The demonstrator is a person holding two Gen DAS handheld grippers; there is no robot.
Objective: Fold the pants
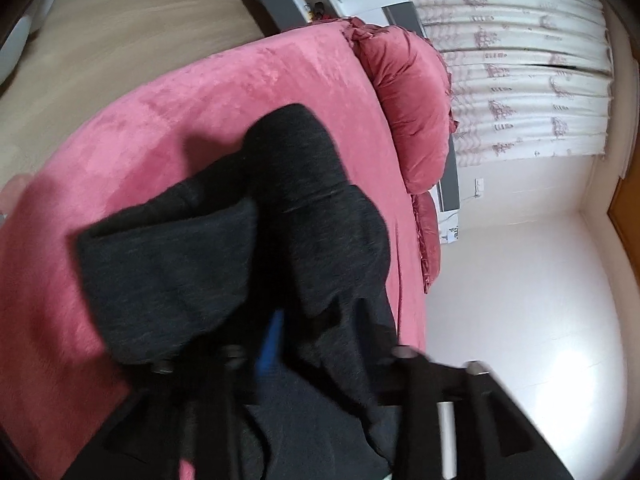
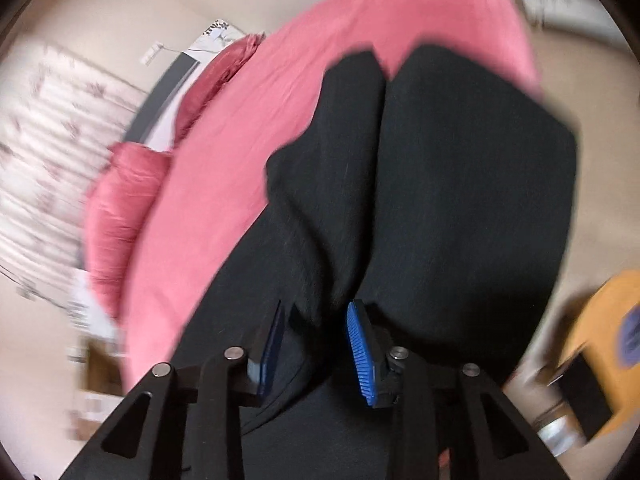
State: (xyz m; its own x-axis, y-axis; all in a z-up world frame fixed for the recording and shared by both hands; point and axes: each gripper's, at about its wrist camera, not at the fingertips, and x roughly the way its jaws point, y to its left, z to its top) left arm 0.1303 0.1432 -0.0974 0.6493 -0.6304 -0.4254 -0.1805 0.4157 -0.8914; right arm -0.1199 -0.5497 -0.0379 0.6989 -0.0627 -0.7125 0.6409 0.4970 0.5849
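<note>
One pair of dark charcoal pants (image 1: 224, 248), two grippers, one bed (image 1: 168, 120), two red pillows. The pants hang lifted above the pink bed cover, bunched in folds rather than flat. In the right wrist view two dark lobes of the garment (image 2: 440, 200) run side by side away from the camera toward the bed's far edge, so the long axis lies roughly along the fingers. In the left wrist view a folded-over flap lies toward the bed's left side.

Right gripper (image 2: 316, 344): jaws clenched on a gathered ridge of the pants, with blue ribbed pads (image 2: 362, 360) on either side of the cloth. Left gripper (image 1: 320, 364): fabric drapes over and between the fingers, hiding the tips; whether its jaws are closed cannot be told.

Surface: bed with pink plush cover; a large pillow (image 1: 412, 112) and a smaller pillow (image 1: 426, 236) lie along its right edge in the left wrist view. Room: light wood floor (image 1: 120, 32), patterned white curtain (image 1: 520, 60), pale wall (image 1: 520, 280). Both views are motion-blurred.
</note>
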